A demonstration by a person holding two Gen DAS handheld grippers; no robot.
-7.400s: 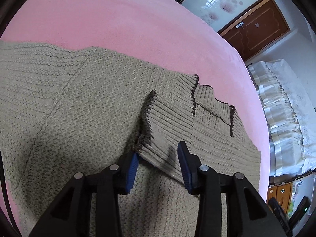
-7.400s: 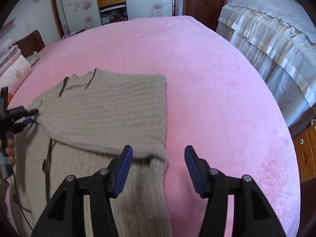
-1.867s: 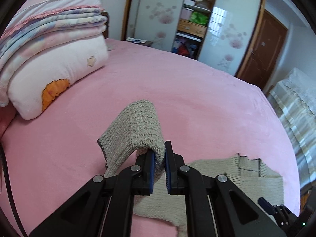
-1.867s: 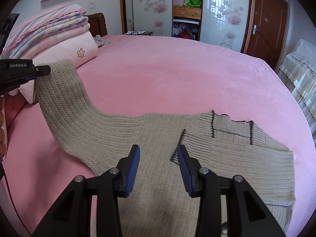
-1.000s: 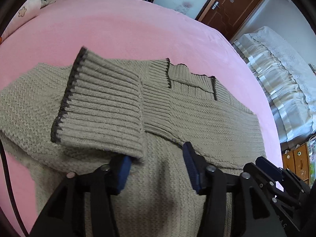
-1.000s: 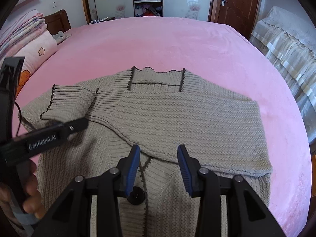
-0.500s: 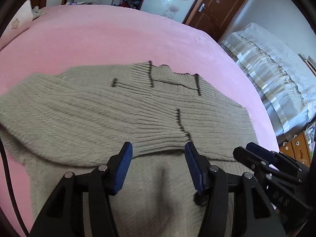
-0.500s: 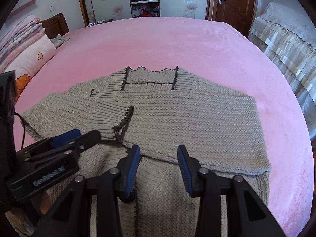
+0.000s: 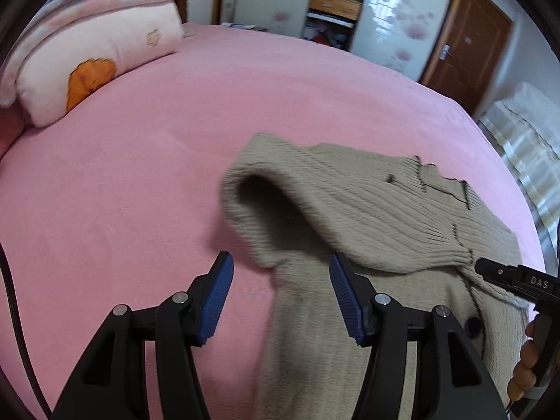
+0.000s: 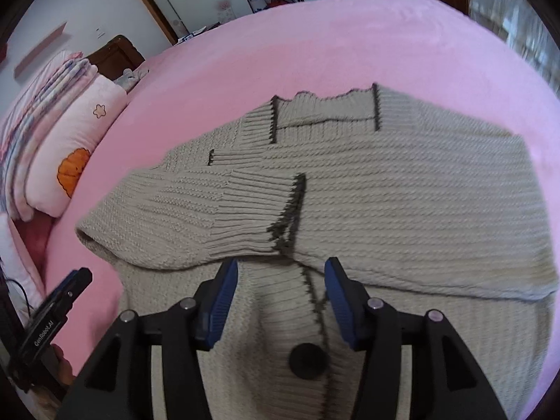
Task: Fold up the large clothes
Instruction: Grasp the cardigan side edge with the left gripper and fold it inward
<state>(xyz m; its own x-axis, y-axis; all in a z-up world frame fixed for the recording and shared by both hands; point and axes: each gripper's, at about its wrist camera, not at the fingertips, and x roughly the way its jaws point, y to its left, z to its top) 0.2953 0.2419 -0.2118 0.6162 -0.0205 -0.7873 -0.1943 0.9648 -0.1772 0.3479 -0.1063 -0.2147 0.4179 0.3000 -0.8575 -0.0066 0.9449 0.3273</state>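
A beige knitted cardigan [image 10: 402,192] with dark trim lies on the pink bed [image 10: 315,42], both sleeves folded across its chest, one ribbed cuff [image 10: 266,206] on top. My right gripper [image 10: 280,276] hovers just above the button band near a dark button [image 10: 308,357]; its jaws are opening and grip nothing. My left gripper [image 9: 280,273] hangs over the cardigan [image 9: 385,210] at the bulging fold of its left shoulder [image 9: 259,189]. Those jaws are opening too, with knit below them but nothing pinched. Each gripper shows in the other's view: the right gripper [image 9: 507,276] and the left gripper [image 10: 66,294].
A pillow with an orange print [image 9: 98,70] and stacked folded blankets [image 10: 45,98] sit at the head of the bed, left. A wardrobe [image 9: 332,0] and a brown door [image 9: 465,45] stand behind. A white-covered bed [image 9: 525,122] is on the right.
My left gripper has swung left from the cardigan's middle to its left shoulder fold. The right gripper has dipped closer to the knit and its jaws stand wider.
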